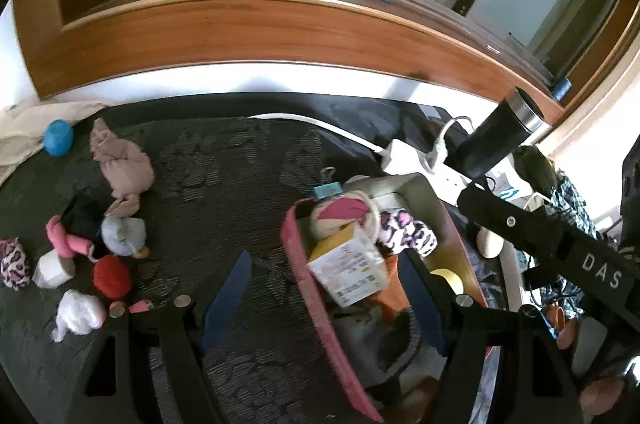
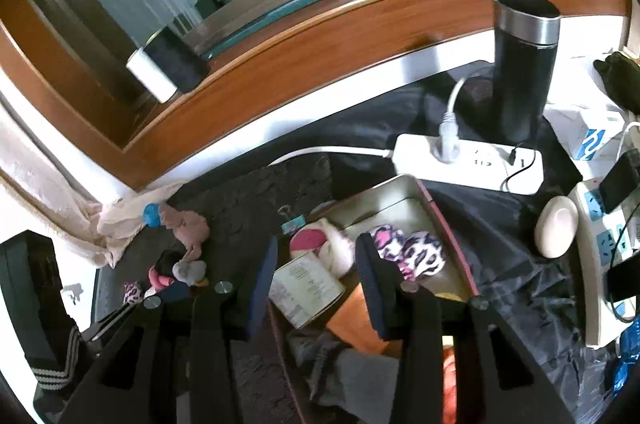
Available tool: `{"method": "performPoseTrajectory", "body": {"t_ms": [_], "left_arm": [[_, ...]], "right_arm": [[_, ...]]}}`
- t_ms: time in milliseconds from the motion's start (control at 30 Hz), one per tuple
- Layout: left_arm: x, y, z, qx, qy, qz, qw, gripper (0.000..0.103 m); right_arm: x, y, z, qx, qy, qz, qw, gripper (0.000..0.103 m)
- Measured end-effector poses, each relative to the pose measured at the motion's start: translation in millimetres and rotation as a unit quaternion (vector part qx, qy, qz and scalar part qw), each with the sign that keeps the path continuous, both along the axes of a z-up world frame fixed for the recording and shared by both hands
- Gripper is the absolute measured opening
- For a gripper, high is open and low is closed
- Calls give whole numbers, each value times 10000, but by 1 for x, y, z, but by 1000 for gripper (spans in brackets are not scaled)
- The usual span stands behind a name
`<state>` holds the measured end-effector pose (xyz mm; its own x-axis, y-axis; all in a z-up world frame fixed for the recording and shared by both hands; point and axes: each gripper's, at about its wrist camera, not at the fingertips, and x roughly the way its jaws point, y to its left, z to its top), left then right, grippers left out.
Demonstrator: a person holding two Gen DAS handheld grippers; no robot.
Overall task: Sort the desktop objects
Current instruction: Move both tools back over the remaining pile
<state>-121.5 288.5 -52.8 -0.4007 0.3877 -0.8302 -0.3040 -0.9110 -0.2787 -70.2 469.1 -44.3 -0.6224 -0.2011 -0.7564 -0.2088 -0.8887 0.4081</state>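
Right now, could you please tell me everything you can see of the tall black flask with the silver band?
The tall black flask with the silver band is a smooth, glossy cylinder, apparently metal, with a brushed silver ring below a dark flat top. It seems closed and stands upright on dark cloth at the back of the desk, just behind the white power strip. Whether they touch is unclear. Neither gripper is near it.

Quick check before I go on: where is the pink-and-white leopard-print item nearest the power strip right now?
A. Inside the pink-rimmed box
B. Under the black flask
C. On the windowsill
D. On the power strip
A: the leopard-print item lies inside the pink-rimmed box, beside the yellow-and-white carton.
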Motion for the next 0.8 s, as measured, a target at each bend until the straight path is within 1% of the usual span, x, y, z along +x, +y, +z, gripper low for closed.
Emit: {"method": "performPoseTrajectory", "body": {"t_ms": [200, 433, 567, 700, 800], "left_arm": [[3, -37, 0, -14, -11, 306, 9995, 77], [8, -98, -2, -55, -24, 704, 9975, 77], [9, -145, -6, -97, -77, 1025, 9947, 77], [7, -195, -11, -139, -123, 1380, 9903, 77], [4, -236, -14, -182, -137, 1662, 9858, 77]], "right_arm": [[1, -29, 0, 16, -21, 203, 9998, 44], [1, -79, -1, 26, -45, 513, 9987, 44], [-1, -109, -5, 27, -124, 659, 9977, 45], [-5, -140, -11, 34, -211, 734, 9971, 53], [-9, -161, -15, 56, -288, 785, 9965, 54]]}}
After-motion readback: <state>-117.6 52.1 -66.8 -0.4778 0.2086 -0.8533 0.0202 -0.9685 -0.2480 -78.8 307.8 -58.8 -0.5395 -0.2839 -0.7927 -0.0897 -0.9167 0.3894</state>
